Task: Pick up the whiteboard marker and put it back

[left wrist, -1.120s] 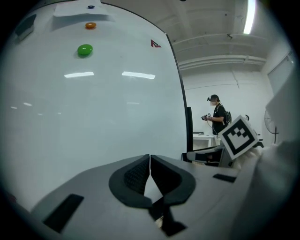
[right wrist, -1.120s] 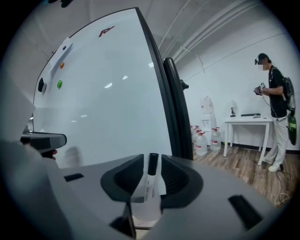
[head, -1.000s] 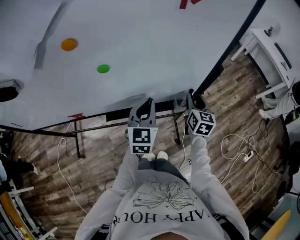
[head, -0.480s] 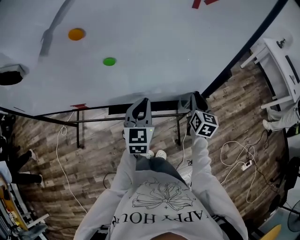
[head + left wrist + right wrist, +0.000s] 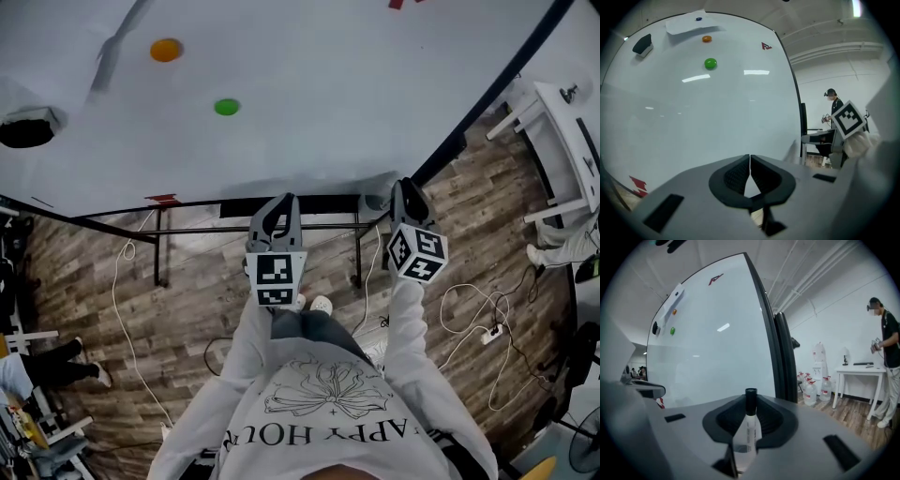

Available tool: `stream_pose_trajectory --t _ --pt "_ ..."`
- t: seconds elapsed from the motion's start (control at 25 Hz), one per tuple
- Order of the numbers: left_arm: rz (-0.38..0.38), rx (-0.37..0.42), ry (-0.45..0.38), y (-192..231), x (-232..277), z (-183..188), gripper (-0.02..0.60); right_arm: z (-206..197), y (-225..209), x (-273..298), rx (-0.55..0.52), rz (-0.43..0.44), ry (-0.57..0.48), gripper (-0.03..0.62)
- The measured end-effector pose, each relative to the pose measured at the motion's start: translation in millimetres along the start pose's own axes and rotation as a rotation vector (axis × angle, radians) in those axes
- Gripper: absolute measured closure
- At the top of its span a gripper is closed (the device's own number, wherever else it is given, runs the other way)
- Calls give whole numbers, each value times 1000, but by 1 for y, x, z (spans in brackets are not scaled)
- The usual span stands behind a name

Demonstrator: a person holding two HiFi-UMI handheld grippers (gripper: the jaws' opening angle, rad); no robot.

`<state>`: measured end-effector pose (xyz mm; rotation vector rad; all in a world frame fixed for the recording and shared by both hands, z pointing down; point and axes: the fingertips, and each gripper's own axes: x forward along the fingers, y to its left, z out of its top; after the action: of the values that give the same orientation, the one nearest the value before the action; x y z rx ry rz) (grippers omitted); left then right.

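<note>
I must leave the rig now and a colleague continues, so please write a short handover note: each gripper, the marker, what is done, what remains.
Left gripper: jaws together, nothing between them, idle in front of the whiteboard.
Right gripper: its jaws have just been closing and now grip the whiteboard marker, black cap pointing forward.
Done: the marker is picked up and held near the board's lower right corner.
Left: put it back, probably on the dark ledge under the board, then open the jaws.
</note>
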<state>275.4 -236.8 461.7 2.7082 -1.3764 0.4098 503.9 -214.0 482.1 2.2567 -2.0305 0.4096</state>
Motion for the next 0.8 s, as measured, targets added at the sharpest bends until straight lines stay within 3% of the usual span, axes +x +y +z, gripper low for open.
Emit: stream_pose_trajectory --t 0.36,0.8 --pt "36 -20 -34 18 -20 9 573 68 50 -21 -124 84 -107 528" --pt "125 -50 -49 78 -52 6 572 60 146 2 -349 212 -57 529"
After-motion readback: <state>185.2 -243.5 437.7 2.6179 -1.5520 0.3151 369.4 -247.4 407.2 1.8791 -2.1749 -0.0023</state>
